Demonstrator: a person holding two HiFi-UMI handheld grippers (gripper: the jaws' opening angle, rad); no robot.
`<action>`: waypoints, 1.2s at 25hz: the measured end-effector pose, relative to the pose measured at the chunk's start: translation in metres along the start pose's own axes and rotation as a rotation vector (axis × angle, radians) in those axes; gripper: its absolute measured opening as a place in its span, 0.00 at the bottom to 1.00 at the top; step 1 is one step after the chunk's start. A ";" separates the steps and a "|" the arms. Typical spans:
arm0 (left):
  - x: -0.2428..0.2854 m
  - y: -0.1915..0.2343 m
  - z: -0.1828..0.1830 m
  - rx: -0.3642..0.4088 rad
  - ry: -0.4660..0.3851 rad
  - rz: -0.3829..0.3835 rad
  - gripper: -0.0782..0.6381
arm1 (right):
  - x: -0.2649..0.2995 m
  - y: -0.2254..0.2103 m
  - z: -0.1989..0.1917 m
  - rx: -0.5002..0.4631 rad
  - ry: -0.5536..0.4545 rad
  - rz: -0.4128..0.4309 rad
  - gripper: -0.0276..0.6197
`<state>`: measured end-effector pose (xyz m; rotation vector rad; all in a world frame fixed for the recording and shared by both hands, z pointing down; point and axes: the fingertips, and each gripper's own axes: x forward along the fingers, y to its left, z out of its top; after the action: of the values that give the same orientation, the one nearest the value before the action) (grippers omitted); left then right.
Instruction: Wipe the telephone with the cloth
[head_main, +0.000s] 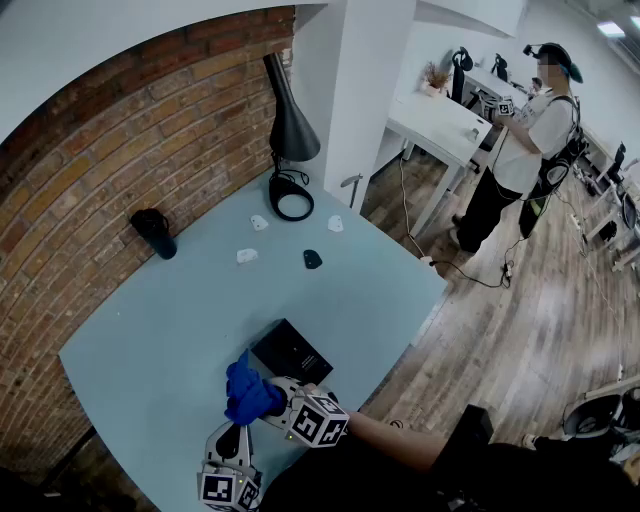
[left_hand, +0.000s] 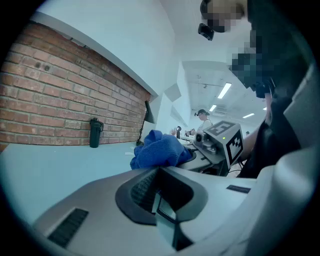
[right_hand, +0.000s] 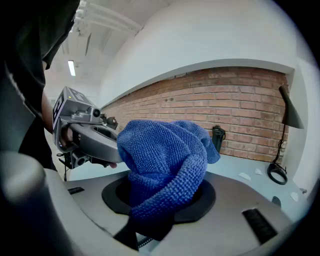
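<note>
Table (head_main: 150, 340), pale blue, far-left edge against a brick wall (head_main: 120, 130).
Lamp (head_main: 288, 130), black, at the far corner.
Left gripper (head_main: 235, 432), at the near edge, jaws drawn together and holding nothing, aimed towards the cloth.
Right gripper (head_main: 280, 400), just beside it, clamped on the cloth.
Telephone (head_main: 290, 352), black and flat, near the near-right edge.
Cloth (head_main: 250, 392), blue and bunched, at the telephone's near-left corner; contact unclear.
Flask (head_main: 155, 232), black, upright by the far-left edge.
</note>
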<state>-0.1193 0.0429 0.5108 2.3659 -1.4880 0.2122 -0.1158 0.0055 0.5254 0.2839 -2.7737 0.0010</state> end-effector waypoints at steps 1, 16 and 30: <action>0.000 0.000 0.000 -0.001 -0.001 0.000 0.11 | 0.000 0.000 0.001 0.016 -0.008 0.005 0.32; 0.000 -0.002 -0.001 0.001 0.012 0.002 0.11 | -0.001 -0.071 -0.016 0.084 0.051 -0.225 0.36; -0.002 0.002 -0.005 -0.006 0.018 0.012 0.11 | 0.029 -0.112 -0.058 0.101 0.200 -0.300 0.36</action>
<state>-0.1214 0.0454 0.5154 2.3446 -1.4927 0.2306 -0.1009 -0.1078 0.5862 0.6839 -2.5122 0.0899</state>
